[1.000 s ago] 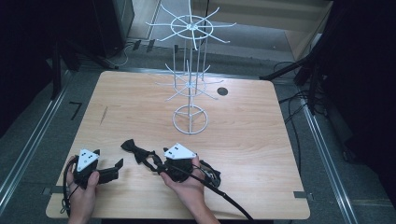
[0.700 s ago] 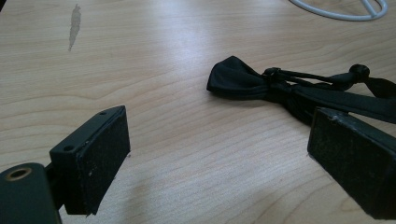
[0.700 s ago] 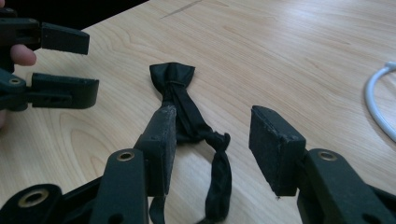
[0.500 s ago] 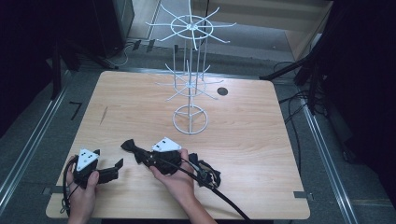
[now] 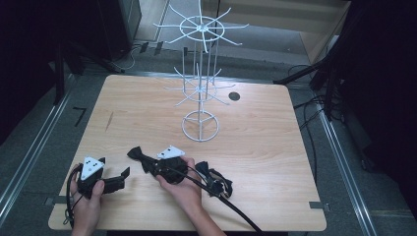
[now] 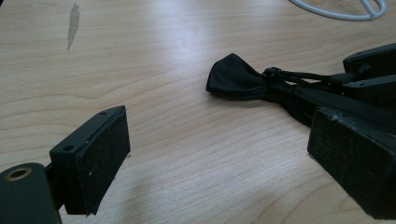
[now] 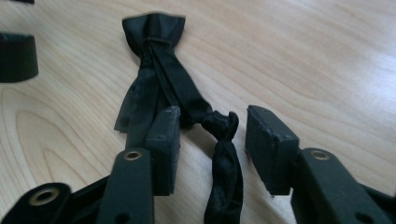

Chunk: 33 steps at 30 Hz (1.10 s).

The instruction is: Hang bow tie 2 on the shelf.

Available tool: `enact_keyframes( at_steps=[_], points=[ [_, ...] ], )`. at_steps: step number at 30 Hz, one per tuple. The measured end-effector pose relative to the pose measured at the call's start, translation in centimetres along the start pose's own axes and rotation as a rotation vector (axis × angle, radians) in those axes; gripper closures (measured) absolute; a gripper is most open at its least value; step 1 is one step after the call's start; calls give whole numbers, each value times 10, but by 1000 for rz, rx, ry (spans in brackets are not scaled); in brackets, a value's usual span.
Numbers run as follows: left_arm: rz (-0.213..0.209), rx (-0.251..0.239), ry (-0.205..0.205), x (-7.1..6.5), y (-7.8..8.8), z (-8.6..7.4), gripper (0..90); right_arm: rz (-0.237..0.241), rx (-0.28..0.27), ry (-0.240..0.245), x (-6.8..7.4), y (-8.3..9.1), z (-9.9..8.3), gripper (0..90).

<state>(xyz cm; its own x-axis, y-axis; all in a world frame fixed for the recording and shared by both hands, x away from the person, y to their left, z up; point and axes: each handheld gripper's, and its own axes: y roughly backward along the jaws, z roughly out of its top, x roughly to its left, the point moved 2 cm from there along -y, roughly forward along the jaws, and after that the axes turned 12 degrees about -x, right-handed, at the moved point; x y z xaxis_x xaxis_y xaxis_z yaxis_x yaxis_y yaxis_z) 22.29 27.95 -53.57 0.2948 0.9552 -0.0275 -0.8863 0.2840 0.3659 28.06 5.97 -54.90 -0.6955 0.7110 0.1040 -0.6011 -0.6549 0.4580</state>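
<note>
**Right jaws straddle the knot of a black bow tie on the wooden surface**

A black bow tie (image 5: pixel 142 160) lies flat on the near-left part of the wooden surface (image 5: pixel 275 142), one flared end pointing away toward the far left. In the right gripper view the bow tie (image 7: pixel 161 74) runs from its flared end down to a tight knot, which sits between the two jaws of the right gripper (image 7: pixel 210 149).

Right gripper (image 5: pixel 147 164): held low over the surface in the person's right hand (image 5: pixel 184 189). Jaws have just been closing, with the knot between them. A gap shows between the knot and the jaw pad on one side; on the other side the cloth lies close against the pad, and I cannot tell whether it touches. No clamp yet.

Left gripper (image 5: pixel 123 178): in the left hand (image 5: pixel 86 204) near the front-left corner, jaws wide apart, nothing between them. In its own view the left gripper (image 6: pixel 219 154) faces bare wood, with the bow tie (image 6: pixel 238 81) lying just beyond.

A white wire rack (image 5: pixel 200 98) stands upright mid-surface, well apart from the bow tie.
</note>
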Motion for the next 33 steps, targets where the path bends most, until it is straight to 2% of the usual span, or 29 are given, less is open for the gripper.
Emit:
enact_keyframes(
  at_steps=[8,12,17,18,26,33],
  points=[
    [-1,0,5,0,0,0,65,-30,4,19,-3,1,0,776],
    [-1,-1,6,0,0,0,65,-25,2,25,-1,1,0,788],
    [0,-3,9,0,0,0,65,-29,-47,28,1,6,2,794],
    [0,-2,9,0,0,0,65,-31,-61,44,0,7,3,795],
    [0,-2,8,0,0,0,65,-44,-138,75,4,18,12,798],
    [-1,-1,7,0,0,0,65,-56,-185,85,4,27,18,798]
  ],
)
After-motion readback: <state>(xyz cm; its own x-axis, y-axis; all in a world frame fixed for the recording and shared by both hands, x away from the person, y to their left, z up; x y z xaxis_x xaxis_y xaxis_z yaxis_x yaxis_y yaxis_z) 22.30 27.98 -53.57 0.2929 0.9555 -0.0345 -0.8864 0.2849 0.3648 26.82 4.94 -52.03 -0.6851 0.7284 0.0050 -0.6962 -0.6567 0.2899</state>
